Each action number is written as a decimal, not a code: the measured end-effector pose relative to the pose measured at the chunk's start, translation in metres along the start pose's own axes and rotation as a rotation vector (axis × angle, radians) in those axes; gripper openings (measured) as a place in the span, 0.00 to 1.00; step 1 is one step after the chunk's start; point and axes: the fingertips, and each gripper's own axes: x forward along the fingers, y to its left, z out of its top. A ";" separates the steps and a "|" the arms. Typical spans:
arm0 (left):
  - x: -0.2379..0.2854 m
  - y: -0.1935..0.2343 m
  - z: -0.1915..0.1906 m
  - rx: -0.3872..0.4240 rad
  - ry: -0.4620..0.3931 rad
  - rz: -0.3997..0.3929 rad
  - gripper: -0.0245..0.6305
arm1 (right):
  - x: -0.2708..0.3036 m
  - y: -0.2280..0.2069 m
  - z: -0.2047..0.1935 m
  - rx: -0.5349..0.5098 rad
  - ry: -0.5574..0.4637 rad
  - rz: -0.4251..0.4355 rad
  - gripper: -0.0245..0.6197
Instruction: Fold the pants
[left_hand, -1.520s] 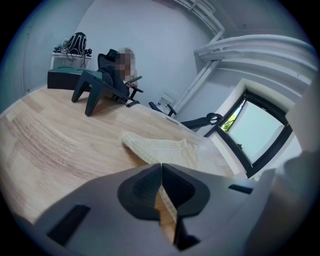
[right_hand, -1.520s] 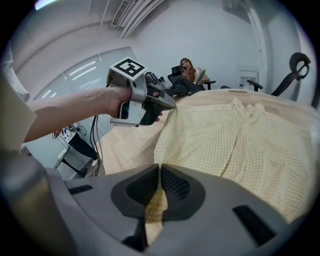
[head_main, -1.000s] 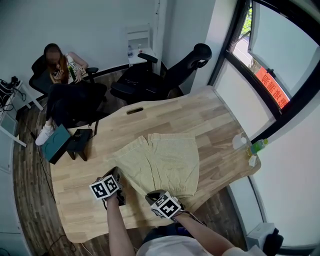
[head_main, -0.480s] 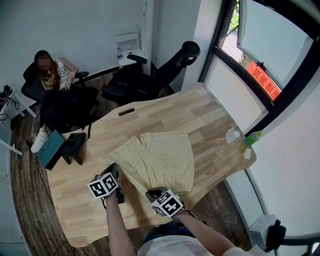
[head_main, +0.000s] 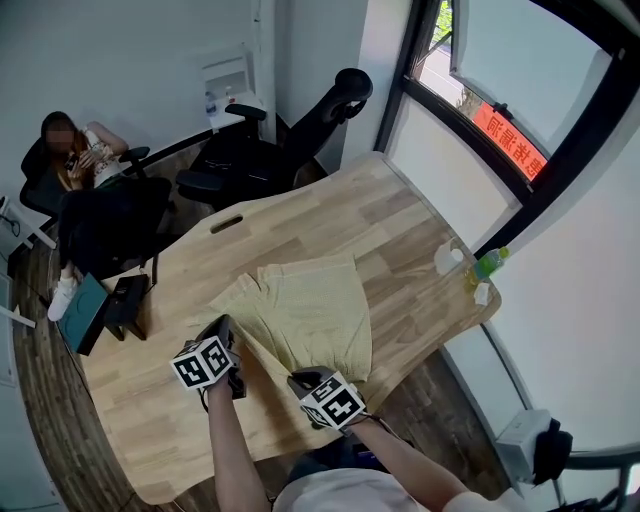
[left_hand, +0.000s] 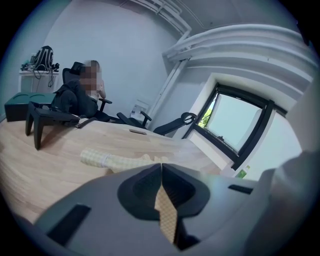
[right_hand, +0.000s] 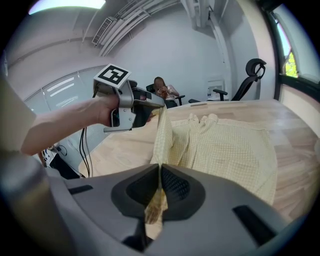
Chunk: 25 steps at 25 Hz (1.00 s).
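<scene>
Pants: we see the pale yellow checked pants (head_main: 312, 312) spread on the wooden table (head_main: 400, 225), with their near edge raised between the 2 grippers.
Left gripper (head_main: 226, 330): we see its jaws pressed together on a strip of the checked cloth.
Right gripper (head_main: 298, 379): we see its jaws clamped on that same edge, near the table's front.
Behind: a person (head_main: 75, 160) sits beyond the table.

Left gripper (left_hand: 161, 170), right gripper (right_hand: 160, 170) grey; wht shirt (head_main: 335, 496).
</scene>
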 end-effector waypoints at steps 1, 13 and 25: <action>0.003 -0.004 0.002 0.007 0.000 -0.002 0.06 | -0.001 -0.003 0.001 0.007 -0.004 -0.002 0.06; 0.039 -0.070 0.020 0.120 0.012 -0.061 0.06 | -0.030 -0.046 0.004 0.131 -0.066 -0.029 0.06; 0.094 -0.145 0.009 0.198 0.094 -0.161 0.06 | -0.063 -0.098 -0.013 0.253 -0.095 -0.090 0.06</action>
